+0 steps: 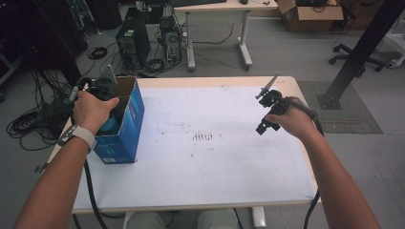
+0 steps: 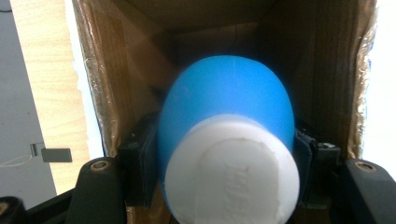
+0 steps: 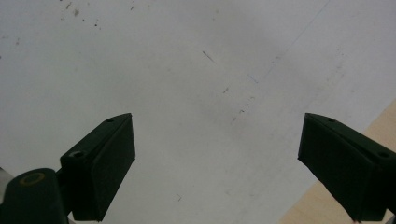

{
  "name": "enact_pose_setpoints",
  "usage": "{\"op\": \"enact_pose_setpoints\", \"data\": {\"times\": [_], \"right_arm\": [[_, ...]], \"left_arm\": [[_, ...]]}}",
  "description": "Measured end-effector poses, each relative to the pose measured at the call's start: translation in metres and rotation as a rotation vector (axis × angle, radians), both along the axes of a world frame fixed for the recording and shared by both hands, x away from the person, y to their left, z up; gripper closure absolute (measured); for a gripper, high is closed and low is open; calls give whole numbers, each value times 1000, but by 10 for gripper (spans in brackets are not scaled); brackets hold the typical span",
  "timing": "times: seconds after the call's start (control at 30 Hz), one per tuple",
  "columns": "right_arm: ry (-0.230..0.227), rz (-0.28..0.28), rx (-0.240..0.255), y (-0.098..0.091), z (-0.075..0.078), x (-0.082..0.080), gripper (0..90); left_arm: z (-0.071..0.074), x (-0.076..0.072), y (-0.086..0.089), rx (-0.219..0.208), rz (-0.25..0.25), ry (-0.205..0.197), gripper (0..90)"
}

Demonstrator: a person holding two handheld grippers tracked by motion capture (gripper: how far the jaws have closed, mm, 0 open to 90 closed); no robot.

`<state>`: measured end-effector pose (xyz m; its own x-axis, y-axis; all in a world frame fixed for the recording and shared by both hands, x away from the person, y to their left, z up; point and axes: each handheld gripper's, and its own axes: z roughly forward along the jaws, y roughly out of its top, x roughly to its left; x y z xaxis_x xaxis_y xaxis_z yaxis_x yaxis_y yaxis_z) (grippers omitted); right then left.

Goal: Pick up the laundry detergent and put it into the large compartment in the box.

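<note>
**Blue bottle held inside an open blue box**

Nearest in the left gripper view is a blue bottle [image 2: 229, 102] with a white cap [image 2: 232, 172]. The cap faces the camera, and raised marks on its top are too blurred to read. The bottle's long axis runs away from the camera, base first, into a cardboard box [image 2: 112, 84] with brown inner walls. The left hand-held gripper [image 2: 224, 163] is clenched on the bottle, one black jaw pressing each side just behind the cap.

From the high view, the left hand [image 1: 93, 110] hovers over the open top of the blue box [image 1: 125, 125], which stands at the left edge of the white worktop [image 1: 205, 162]. Pale print low on the box's near face cannot be read.

Farther right, the right hand-held gripper [image 1: 263, 125] hangs above the worktop, well apart from the box. In the right gripper view its jaws stand wide, released, with bare white surface between them.
</note>
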<state>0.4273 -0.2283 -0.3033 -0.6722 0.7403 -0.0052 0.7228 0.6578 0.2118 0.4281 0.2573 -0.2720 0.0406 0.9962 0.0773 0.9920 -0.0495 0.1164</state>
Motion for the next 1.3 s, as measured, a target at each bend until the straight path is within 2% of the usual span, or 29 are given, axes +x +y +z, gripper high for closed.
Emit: {"op": "enact_pose_setpoints", "data": {"times": [0.6,0.93,1.3], "right_arm": [[-2,9,-1,1,0,-3,108],[-8,10,7,-2,3,-8,108],[-17,10,12,-4,8,-14,108]], "left_arm": [[4,-3,0,-5,4,-13,295],[12,-8,-4,-1,-1,-25,272],[30,-16,-9,16,-7,-48,255]]}}
